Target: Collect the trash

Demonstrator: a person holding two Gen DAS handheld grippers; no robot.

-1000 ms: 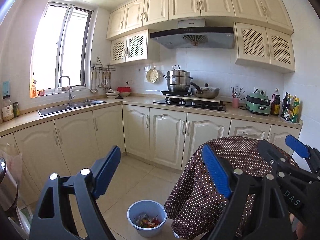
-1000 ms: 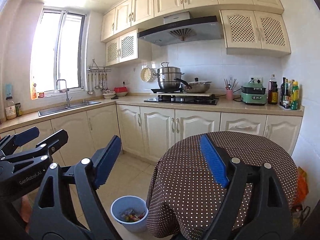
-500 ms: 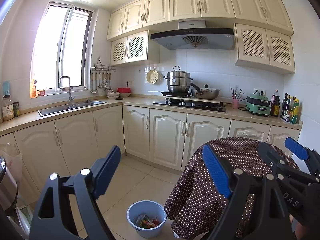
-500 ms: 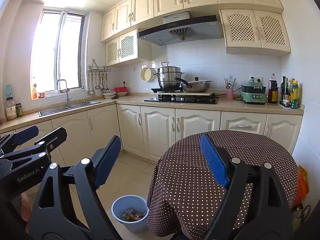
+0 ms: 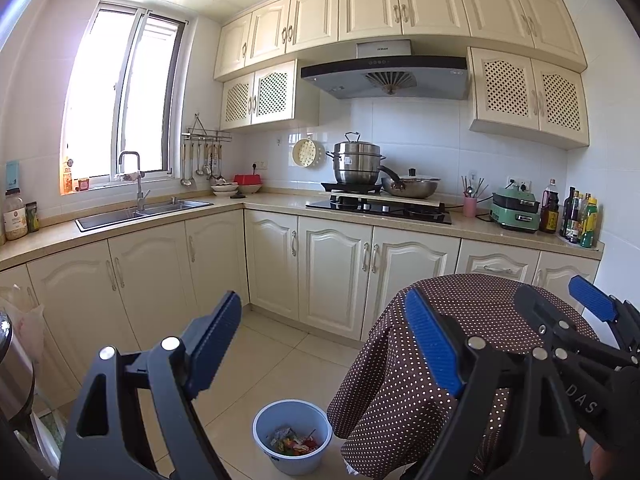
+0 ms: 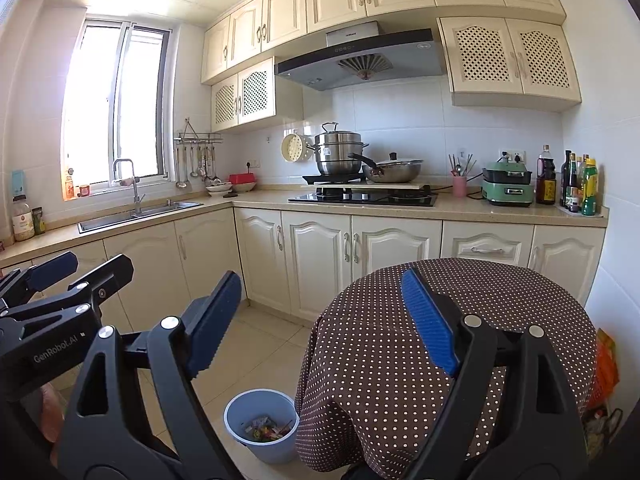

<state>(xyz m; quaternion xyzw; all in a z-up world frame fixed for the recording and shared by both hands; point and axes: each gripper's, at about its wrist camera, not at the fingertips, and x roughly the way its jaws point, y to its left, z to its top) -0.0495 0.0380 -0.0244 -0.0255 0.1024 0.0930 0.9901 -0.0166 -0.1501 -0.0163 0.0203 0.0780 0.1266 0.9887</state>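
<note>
We hold both claws level, side by side, facing the kitchen. The left claw [image 5: 322,344] stands wide, nothing between its blue pads; the right claw [image 6: 322,328] is spread wide too, and empty.

The task's thing we can see is the trash [image 5: 294,443] already lying in the small blue bin [image 5: 260,424] on the floor. In the right view the same bin [image 6: 236,410] sits low and a little left of centre, with its edge just beside the hanging hem of the dotted tablecloth [image 6: 400,380], touching or not we cannot tell.

Key relation: the bin lies below and ahead of both claws, well under the line they point along. From the left claw it is almost straight down the middle of the gap between the pads; from the right claw it is off toward the left finger. So we judge the left claw better lined up over the bin, the right claw better placed over the round table [image 5: 480,300].

The tabletop looks bare from here, no loose trash on it that we can make out. Some bright wrappers or bags [image 6: 604,368] hang at the table's far right side, too small to identify.

The bin is round, so it has no long axis; any drop from above works. Next move likely calls for tipping a claw downward.
</note>
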